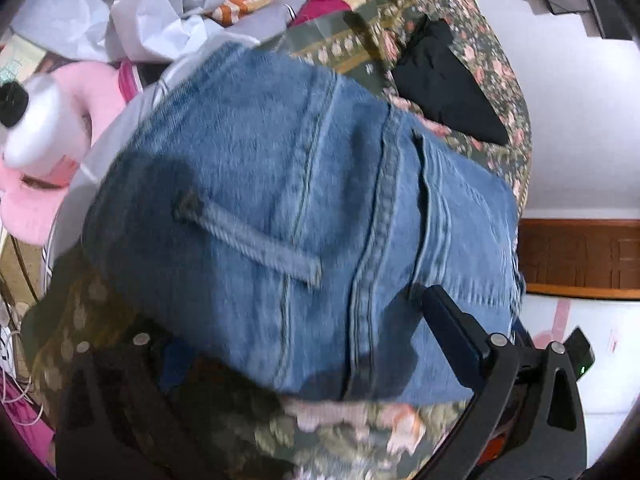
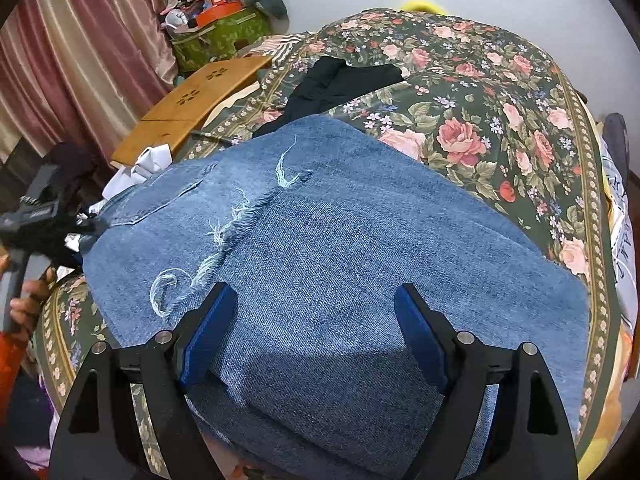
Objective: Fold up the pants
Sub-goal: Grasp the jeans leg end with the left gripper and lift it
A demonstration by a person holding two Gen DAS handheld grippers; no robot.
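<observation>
Jeans: we see blue jeans [image 2: 332,256] lying folded on the bed, spread over the floral bedspread [image 2: 480,120]; a frayed rip with loose white threads [image 2: 240,216] crosses the upper layer, and a back pocket [image 2: 168,196] shows at the far left.
Right hand-held gripper: our right hand-held gripper [image 2: 316,340] sits just above the near part of the jeans, its blue-padded fingers [image 2: 208,336] wide apart, holding nothing.
Left hand-held gripper: in the left wrist view the denim [image 1: 280,200] lies over the left hand-held gripper [image 1: 300,360]; one finger [image 1: 452,332] shows at the right, the other is hidden under cloth, so we cannot tell whether it grips. A belt loop [image 1: 248,236] and seams face this camera, blurred.
Left hand-held gripper from the right: it shows at the jeans' left edge [image 2: 44,216], held by a hand [image 2: 28,300].
Nearby: a black garment [image 2: 340,80] lies on the bedspread beyond the jeans; a wooden lap tray [image 2: 192,108] rests at the bed's far edge; a pink plush [image 1: 52,152] sits left.
</observation>
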